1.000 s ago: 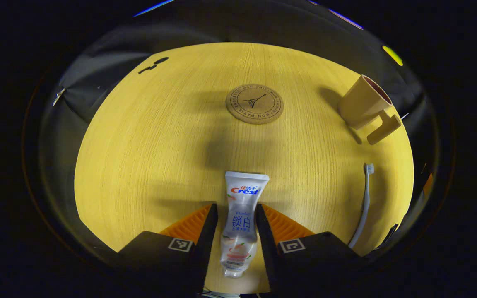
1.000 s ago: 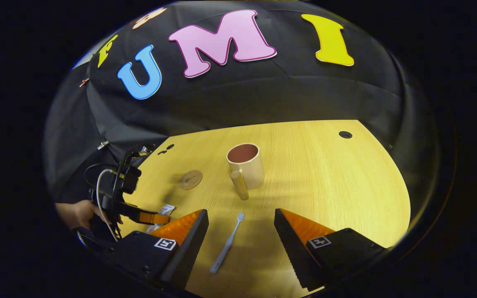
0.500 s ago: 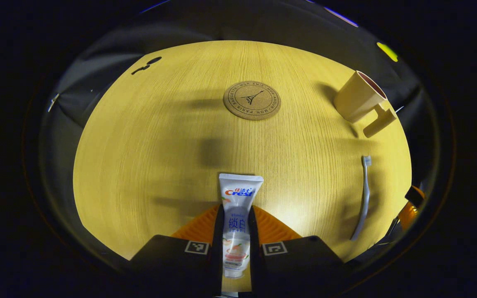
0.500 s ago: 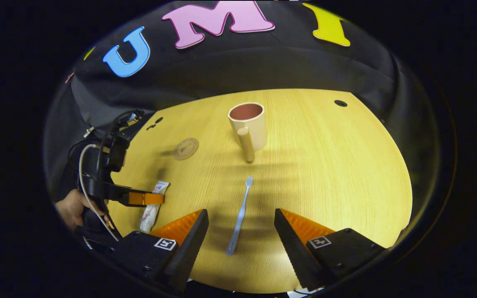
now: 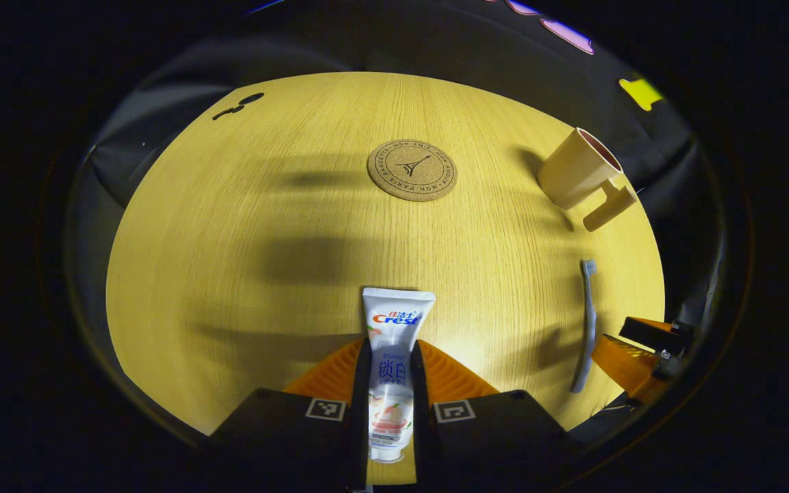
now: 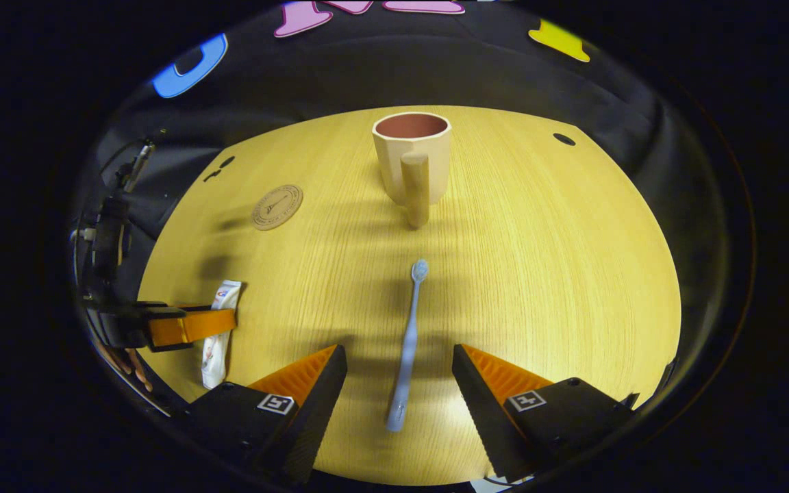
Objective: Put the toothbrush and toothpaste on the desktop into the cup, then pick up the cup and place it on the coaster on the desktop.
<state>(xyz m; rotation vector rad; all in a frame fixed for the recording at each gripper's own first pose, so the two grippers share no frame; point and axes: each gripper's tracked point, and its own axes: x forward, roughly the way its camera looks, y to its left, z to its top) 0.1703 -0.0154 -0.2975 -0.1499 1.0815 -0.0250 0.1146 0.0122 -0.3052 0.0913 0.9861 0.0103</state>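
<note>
Left tool (image 5: 390, 383) clamped on toothpaste (image 5: 392, 356), right tool (image 6: 400, 383) spread wide astride toothbrush (image 6: 408, 342)

Wooden desktop (image 6: 538, 274) with light yellow grain is carrying everything, curved far edge running against the black cloth wall. Cork coaster (image 5: 411, 170) is lying flat toward the far side, nothing sitting on it. Cup (image 6: 412, 159) is standing upright well to the side of the coaster, handle pointing toward the near edge. Toothbrush (image 6: 408, 342) is lying flat nearer than the cup, head pointing at the cup handle, not touching it. Toothpaste (image 5: 394, 342) tube is sitting by the near edge, flat end pointing toward the coaster; whether it is resting on the wood, cannot tell.
</note>
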